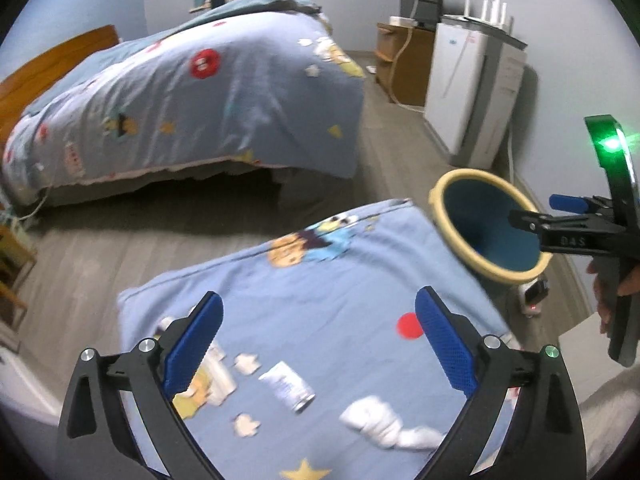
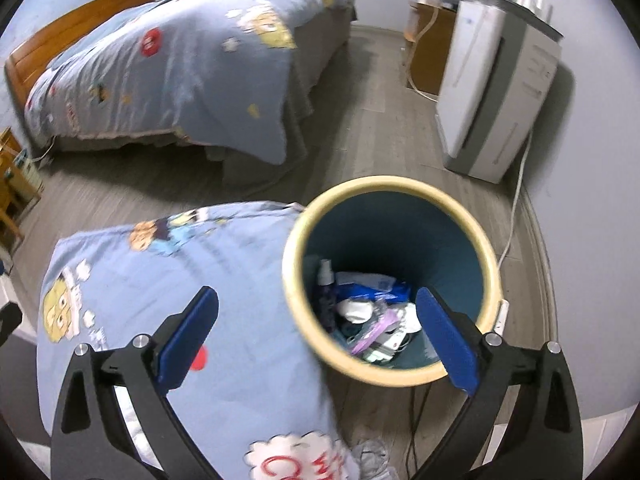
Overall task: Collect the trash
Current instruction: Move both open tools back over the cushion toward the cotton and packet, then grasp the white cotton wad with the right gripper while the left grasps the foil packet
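My left gripper [image 1: 320, 300] is open over a blue cartoon-print quilt [image 1: 340, 280], with nothing between its blue pads. On the quilt below it lie a small white bottle [image 1: 288, 386], a crumpled white tissue [image 1: 384, 420] and a blurred white item [image 1: 218, 368] by the left finger. A yellow-rimmed, teal-lined trash bin [image 1: 444, 184] stands at the quilt's right edge. My right gripper [image 2: 316, 296] hangs open and empty over the bin [image 2: 400, 184], which holds mixed trash [image 2: 372, 316]. In the left wrist view the right gripper [image 1: 536, 210] reaches over the bin's mouth.
A bed [image 1: 200, 92] with a matching cover fills the far left. A white appliance [image 1: 468, 92] and a wooden cabinet [image 1: 404, 68] stand along the right wall. A cord [image 2: 516, 208] runs down to the floor, and a small device [image 1: 534, 296] sits beside the bin.
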The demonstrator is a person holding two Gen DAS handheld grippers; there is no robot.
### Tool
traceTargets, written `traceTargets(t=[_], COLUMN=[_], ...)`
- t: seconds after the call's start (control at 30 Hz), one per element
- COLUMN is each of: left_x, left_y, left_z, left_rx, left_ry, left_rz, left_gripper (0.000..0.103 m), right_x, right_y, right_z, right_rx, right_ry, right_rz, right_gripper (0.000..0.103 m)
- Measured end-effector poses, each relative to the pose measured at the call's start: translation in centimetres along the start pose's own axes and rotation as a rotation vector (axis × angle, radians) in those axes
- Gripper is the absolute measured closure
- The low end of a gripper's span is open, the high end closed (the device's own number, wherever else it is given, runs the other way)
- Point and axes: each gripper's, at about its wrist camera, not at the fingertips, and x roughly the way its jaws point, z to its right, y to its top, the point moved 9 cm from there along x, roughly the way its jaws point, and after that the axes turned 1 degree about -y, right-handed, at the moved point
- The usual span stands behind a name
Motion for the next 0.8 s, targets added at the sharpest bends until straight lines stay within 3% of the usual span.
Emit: traceTargets(t=[0.37, 0.8], left_x=[-3.3, -2.5], left_y=[-2.5, -5.7], left_z=[-4.8, -8.9], left_rx=[-0.106, -0.206], left_ry=[0.059, 0.122], left_rz=[0.021, -0.027], left_gripper=[0.007, 0.007], right_x=[-1.5, 0.7], right_y=[-3.7, -11.4], right_z=[-8.6, -16.1], right_rx=[-0.149, -0.278], right_ry=[0.055, 0.156], right_rz=[-0.018, -0.184], right_gripper=[0.006, 0.006])
